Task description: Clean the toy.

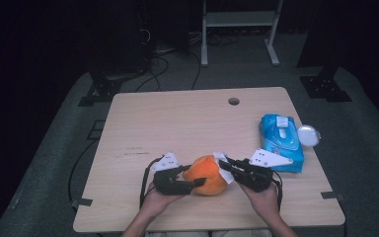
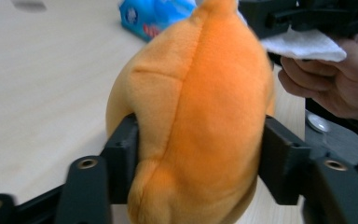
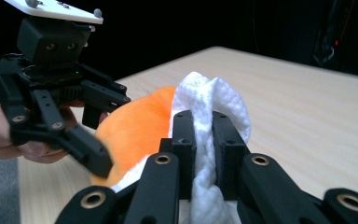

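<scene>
Toy [image 2: 200,116]: orange plush, rounded, seamed | left fingers [image 2: 121,154] clamp it | right fingers [image 3: 184,140] pinch white wipe [image 3: 214,98]

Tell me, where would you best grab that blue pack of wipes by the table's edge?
Probably across its two long sides, coming straight down from above. The wipes pack lies flat on the table, its narrow width suits two jaws, and its soft sides would give slightly.

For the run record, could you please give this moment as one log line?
left gripper: shut on orange plush toy | right gripper: shut on white wipe, pressed against toy | wipes pack: on table
</scene>
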A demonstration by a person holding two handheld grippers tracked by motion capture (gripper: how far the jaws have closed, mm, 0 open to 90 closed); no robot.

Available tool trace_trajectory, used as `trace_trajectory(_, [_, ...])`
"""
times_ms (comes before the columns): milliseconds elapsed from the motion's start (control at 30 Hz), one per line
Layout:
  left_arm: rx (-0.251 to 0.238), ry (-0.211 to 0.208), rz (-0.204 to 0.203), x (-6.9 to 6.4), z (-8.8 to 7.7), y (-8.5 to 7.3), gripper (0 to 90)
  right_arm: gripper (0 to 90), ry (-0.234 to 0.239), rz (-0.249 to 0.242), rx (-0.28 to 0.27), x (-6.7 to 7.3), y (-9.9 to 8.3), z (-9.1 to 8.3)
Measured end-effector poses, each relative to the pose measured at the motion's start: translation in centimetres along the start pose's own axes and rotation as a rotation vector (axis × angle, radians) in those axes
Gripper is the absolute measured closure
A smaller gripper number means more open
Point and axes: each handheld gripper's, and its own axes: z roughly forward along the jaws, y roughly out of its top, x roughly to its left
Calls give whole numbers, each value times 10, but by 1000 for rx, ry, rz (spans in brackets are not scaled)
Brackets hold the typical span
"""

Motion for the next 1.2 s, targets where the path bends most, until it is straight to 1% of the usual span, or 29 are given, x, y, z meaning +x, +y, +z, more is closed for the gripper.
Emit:
trace_trajectory(67, [17, 31, 21, -3, -4, 3, 446, 805, 12, -8, -20, 4, 4, -2])
trace_trajectory(100, [25, 38, 28, -3, -4, 4, 449, 805, 17, -14, -22, 6, 5, -2])
trace_trajectory(167, [37, 20, 24, -3, -5, 3, 456, 805, 34, -27, -25, 10, 5, 0])
trace_trajectory(233, [40, 9, 8, -2, -8, 5, 458, 805, 29, -55, -21, 14, 5, 1])
trace_trajectory(267, [30, -4, 7, -4, -10, 7, 458, 805, 33, -49, -22, 12, 4, 1])
trace_trajectory(300, [36, -4, 10, -5, -10, 7, 456, 805, 31, -26, -19, 7, 1, 2])
trace_trajectory(333, [50, 6, 20, -5, -8, 6, 449, 805, 25, -19, -7, 4, -2, 4])
trace_trajectory(367, [68, 16, 23, -5, -4, 4, 419, 805, 21, -8, 10, 1, -6, 6])
trace_trajectory(400, [60, 7, 6, -3, -1, 2, 364, 805, 14, 2, 36, -1, -12, 10])
trace_trajectory(433, [44, -6, -19, -1, 0, 0, 290, 805, 10, 14, 48, -4, -18, 13])
trace_trajectory(500, [20, 7, -30, 2, -1, 0, 162, 805, 0, 53, 50, -11, -23, 14])
trace_trajectory(567, [21, 9, -48, 4, 0, -2, 95, 805, -20, 64, 49, -17, -22, 12])
trace_trajectory(600, [40, 6, -54, 5, 4, -5, 97, 805, -21, 77, 50, -19, -23, 11])
trace_trajectory(633, [56, 3, -40, 5, 7, -8, 132, 805, -16, 89, 48, -20, -24, 11])
trace_trajectory(667, [50, 5, -19, 3, 9, -10, 192, 805, -11, 96, 46, -20, -24, 12])
trace_trajectory(700, [40, 23, -8, 2, 9, -10, 291, 805, -18, 89, 53, -17, -23, 12])
trace_trajectory(733, [40, 23, -8, 2, 9, -10, 364, 805, -18, 89, 53, -17, -23, 12])
trace_trajectory(767, [36, 32, -3, 2, 8, -7, 364, 805, -29, 75, 50, -14, -21, 10])
trace_trajectory(800, [28, 20, -3, 3, 3, -3, 454, 805, -23, 58, 14, -10, -13, 4])
trace_trajectory(867, [29, 11, 9, 2, -2, 0, 485, 805, 4, 34, -21, -5, -5, 0])
trace_trajectory(900, [37, 8, 22, 1, -3, 2, 490, 805, 11, 15, -25, -1, -3, -1])
trace_trajectory(967, [55, 10, 29, 0, -1, 1, 487, 805, 16, -11, -5, 3, -4, 4])
trace_trajectory(1000, [60, 9, 32, 0, 1, -2, 472, 805, 14, 1, 11, 1, -8, 8])
trace_trajectory(1033, [56, 7, 21, 1, 3, -3, 428, 806, 17, 23, 22, -3, -13, 11])
trace_trajectory(1067, [53, 21, 1, 2, 6, -3, 339, 806, 17, 48, 23, -7, -18, 12])
trace_trajectory(1100, [53, 21, 1, 2, 6, -3, 251, 806, 11, 66, 29, -9, -20, 13])
trace_trajectory(1133, [49, 34, -17, 3, 8, -2, 251, 806, 11, 66, 29, -9, -20, 13])
trace_trajectory(1167, [42, 30, -32, 4, 13, -2, 200, 805, -1, 69, 33, -9, -18, 12])
trace_trajectory(1200, [34, 33, -18, 2, 15, -4, 245, 805, 1, 62, 25, -6, -15, 11])
